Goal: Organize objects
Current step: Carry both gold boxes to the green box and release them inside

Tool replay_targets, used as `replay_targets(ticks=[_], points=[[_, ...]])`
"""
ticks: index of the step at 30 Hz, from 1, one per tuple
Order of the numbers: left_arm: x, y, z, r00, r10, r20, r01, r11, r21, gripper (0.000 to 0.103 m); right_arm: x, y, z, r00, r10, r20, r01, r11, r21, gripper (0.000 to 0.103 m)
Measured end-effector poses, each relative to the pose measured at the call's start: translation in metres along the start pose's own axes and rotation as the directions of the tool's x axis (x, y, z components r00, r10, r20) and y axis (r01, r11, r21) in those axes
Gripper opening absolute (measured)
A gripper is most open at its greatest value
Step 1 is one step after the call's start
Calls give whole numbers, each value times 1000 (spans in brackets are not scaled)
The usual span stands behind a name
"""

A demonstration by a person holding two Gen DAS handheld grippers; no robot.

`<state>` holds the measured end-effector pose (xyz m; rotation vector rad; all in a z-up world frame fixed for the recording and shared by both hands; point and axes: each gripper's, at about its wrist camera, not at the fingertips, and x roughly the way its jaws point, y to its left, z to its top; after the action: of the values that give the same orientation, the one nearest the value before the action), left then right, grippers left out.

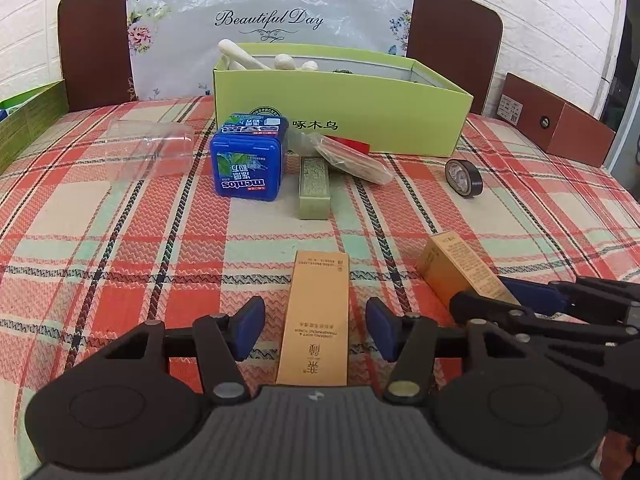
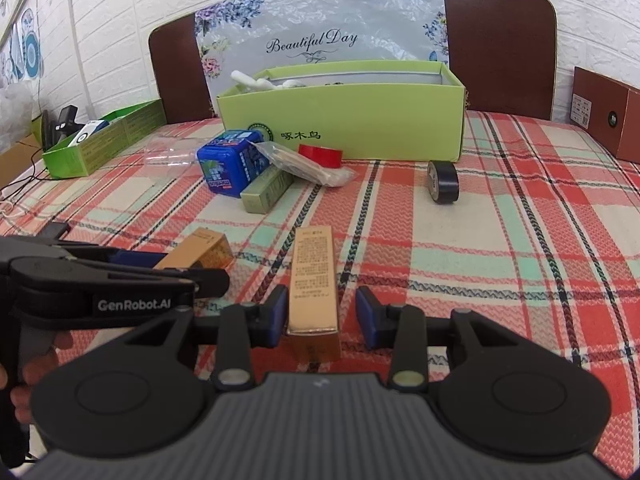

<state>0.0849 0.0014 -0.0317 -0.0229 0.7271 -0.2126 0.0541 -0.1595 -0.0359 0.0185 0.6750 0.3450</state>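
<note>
Surface: a bed with a red, green and cream plaid cover [image 1: 120, 248] carries everything; a brown headboard [image 1: 92, 44] stands behind.
Left tongs [image 1: 316, 326]: apart, straddling a tan carton [image 1: 314, 320] with clear gaps on both sides — neither pad presses it.
Right tongs [image 2: 322, 316]: apart around a gold carton [image 2: 314, 280]; the left pad sits just beside or against its side, the right pad stands clear.
Tan carton: lies flat on the cover, long axis pointing away from the left camera toward the green box.
Gold carton: long axis also running away from the right camera, near end between the pads.
Cartons counted: two gold-tan ones, side by side, plus one olive carton [image 1: 315, 188] farther back.
In the way: a blue Mentos tub [image 1: 248, 160], the olive carton and a clear packet [image 1: 352, 158] cluster just in front of the open green box [image 1: 340, 112], with a red strip [image 2: 320, 155] under the packet.
Aside: one black tape roll [image 1: 464, 178] stands on edge to the right, well apart from the cluster; one clear plastic cup [image 1: 152, 148] lies on its side to the left.
Green box contents: white bone-shaped pieces [image 1: 244, 58] stick up at its left end.
Edges: a second green tray [image 2: 104, 142] at the left, a brown box [image 2: 604, 116] at the right.
Person: fingers [image 2: 32, 376] grip the left handle.
</note>
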Motion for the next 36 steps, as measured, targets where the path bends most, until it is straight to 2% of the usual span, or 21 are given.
replay_targets(ticks=[4, 6, 8, 14, 18, 22, 25, 29, 36], points=[[0, 0, 0, 1000, 3, 2, -3, 1000, 3, 57, 5, 0, 3, 1000, 3, -13, -3, 1000, 4, 31], [0, -1, -1, 1000, 8, 5, -8, 1000, 15, 51, 7, 1, 3, 1000, -1, -18, 1, 1000, 0, 31], [0, 1, -1, 1000, 6, 8, -6, 1000, 20, 39, 10, 2, 3, 1000, 1, -23, -1, 1000, -1, 31], [1, 6, 1, 1000, -7, 4, 7, 1000, 0, 33, 14, 1, 5, 1000, 6, -23, -6, 1000, 6, 31], [-1, 6, 0, 1000, -8, 8, 8, 1000, -4, 33, 15, 0, 4, 1000, 9, -20, -9, 1000, 7, 24], [-6, 9, 6, 997, -75, -4, 75, 997, -34, 33, 11, 0, 4, 1000, 24, -13, -24, 1000, 10, 24], [-9, 5, 18, 995, -104, 6, 104, 995, -10, 33, 4, -2, 11, 999, 35, 11, -35, 999, 1, 24], [-19, 0, 44, 987, -143, 71, 142, 990, 24, 33, -6, -9, 32, 997, 25, 73, -24, 1000, -20, 24], [-21, -13, 111, 956, -226, 186, 216, 974, 73, 33, -5, -28, 82, 985, -6, 172, 17, 998, -58, 24]])
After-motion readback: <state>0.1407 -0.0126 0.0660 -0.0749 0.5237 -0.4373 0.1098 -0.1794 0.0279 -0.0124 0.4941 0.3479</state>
